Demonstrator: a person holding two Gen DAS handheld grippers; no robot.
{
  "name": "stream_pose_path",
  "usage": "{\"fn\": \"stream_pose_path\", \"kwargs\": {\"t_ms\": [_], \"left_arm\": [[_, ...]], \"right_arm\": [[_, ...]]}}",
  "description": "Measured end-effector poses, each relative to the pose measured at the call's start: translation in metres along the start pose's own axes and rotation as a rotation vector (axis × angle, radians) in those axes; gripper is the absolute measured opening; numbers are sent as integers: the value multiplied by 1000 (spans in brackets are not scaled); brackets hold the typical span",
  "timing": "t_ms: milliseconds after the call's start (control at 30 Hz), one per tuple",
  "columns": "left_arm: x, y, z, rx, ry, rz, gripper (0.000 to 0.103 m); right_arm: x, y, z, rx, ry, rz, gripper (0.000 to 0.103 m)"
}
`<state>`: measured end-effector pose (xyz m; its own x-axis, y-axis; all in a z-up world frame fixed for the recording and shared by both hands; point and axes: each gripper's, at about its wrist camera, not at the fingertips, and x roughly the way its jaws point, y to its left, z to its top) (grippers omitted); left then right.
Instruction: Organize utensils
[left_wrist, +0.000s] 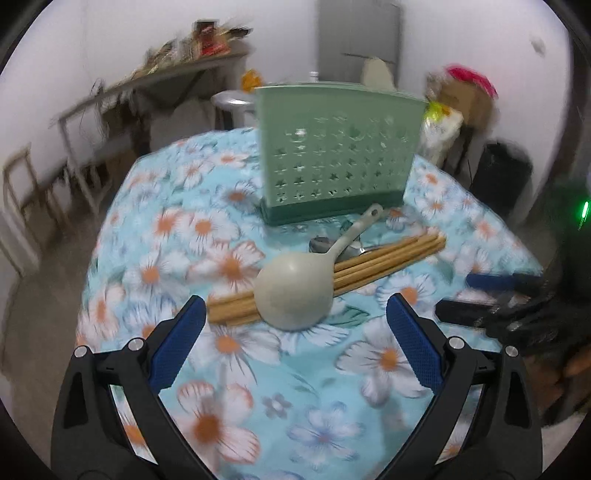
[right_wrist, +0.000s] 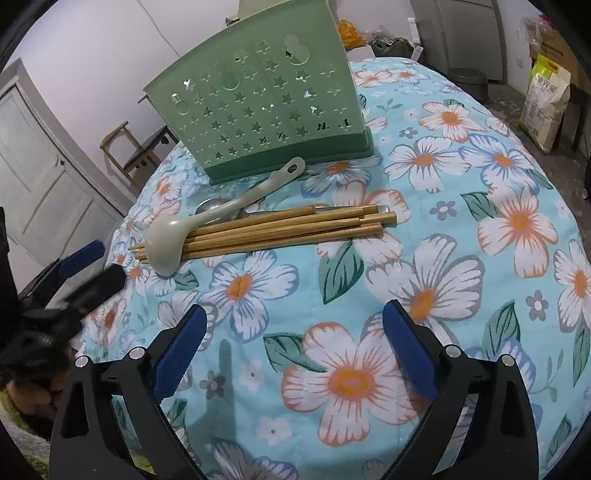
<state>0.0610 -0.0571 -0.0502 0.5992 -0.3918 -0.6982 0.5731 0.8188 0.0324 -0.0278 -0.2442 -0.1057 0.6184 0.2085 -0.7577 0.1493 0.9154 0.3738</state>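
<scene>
Both grippers hang over the desk, which is draped in a light-blue cloth printed with white and orange flowers. The left gripper has its blue-padded fingers spread wide with nothing between them but cloth, and just past their tips lies the bowl of a pale grey-green plastic ladle. That ladle rests across a bundle of light wooden chopsticks, its handle angling up toward the base of a mint-green plastic utensil holder pierced with star-shaped holes, standing upright at the far side of the desk.

A metal spoon peeks out from under the ladle's handle, partly hidden. The right gripper is spread wide too, fingers empty, hovering above a big printed flower with the chopsticks lying crosswise a little way ahead. In the right wrist view the left gripper shows at the left edge, close to the ladle's bowl end. The left wrist view is motion-blurred, so fine detail there is soft.
</scene>
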Motion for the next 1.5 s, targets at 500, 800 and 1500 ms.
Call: {"fn": "stream_pose_path", "kwargs": {"t_ms": [500,800,1500], "left_arm": [[55,-6,5,176,104,-14,56],[37,4,16,137,78,-83,55],[20,76,-20,-489,299,-485,61]], "right_arm": [[-1,-1,0,0,4,2,94],[-1,0,0,1,6,0,94],[-13,-19,-1,105,17,79,94]]}}
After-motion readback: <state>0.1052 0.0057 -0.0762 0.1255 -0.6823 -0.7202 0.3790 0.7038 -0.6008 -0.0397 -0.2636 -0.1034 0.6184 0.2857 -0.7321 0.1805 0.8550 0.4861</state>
